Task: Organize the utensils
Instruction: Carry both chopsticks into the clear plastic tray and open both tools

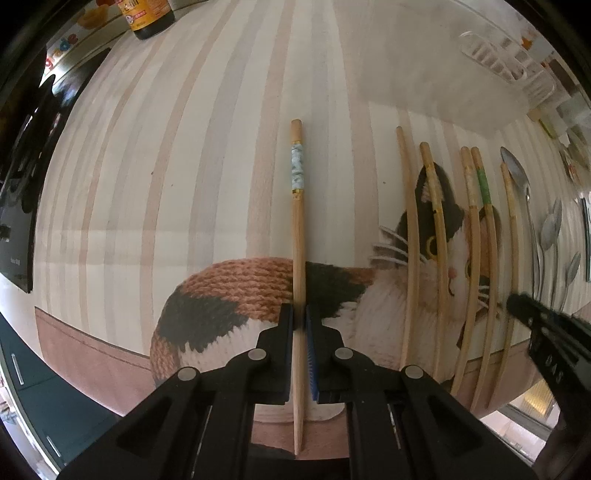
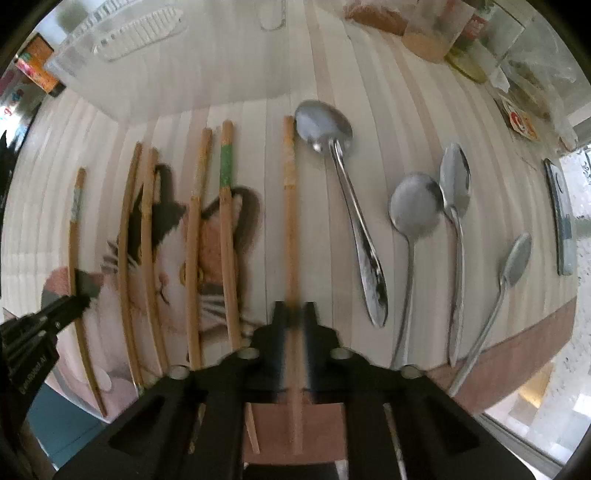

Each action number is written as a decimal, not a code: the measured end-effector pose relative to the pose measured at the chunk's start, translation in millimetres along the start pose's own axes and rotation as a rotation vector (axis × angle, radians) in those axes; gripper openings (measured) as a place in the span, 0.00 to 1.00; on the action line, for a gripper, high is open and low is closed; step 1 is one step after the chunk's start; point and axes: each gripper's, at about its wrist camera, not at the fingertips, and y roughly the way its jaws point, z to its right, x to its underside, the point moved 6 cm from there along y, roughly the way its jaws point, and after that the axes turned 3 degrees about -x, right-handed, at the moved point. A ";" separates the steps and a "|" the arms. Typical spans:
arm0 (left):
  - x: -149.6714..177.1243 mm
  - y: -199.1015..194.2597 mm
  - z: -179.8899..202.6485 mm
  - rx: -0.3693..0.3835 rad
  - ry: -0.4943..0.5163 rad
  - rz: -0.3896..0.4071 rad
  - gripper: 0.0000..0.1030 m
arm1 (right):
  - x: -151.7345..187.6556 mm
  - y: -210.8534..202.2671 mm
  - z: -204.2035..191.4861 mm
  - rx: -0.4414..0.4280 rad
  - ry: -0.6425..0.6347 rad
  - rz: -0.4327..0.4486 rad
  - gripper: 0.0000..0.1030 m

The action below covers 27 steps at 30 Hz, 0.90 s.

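In the left wrist view my left gripper is shut on a wooden chopstick with a pale blue band, lying along the cat-print tablecloth. Several more chopsticks lie in a row to its right, then spoons. In the right wrist view my right gripper is shut on a plain chopstick just left of a large metal spoon. Other chopsticks lie to its left, and three more spoons to its right. The left gripper shows at far left.
A dark sauce bottle stands at the far left of the table. A clear plastic rack sits at the back. Jars and packets crowd the back right. A flat utensil lies at the right edge.
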 end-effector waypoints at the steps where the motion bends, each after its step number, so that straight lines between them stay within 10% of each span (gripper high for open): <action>1: 0.7 1.6 0.4 0.002 0.003 0.001 0.04 | 6.3 -0.2 1.6 -0.004 0.010 -0.018 0.07; 18: -21.5 6.1 27.0 -0.013 0.077 0.008 0.06 | 6.1 5.0 3.2 0.068 0.043 -0.068 0.09; 27: -18.6 -41.3 19.9 -0.083 0.044 0.115 0.04 | 11.7 -23.2 -19.8 -0.004 0.035 0.042 0.07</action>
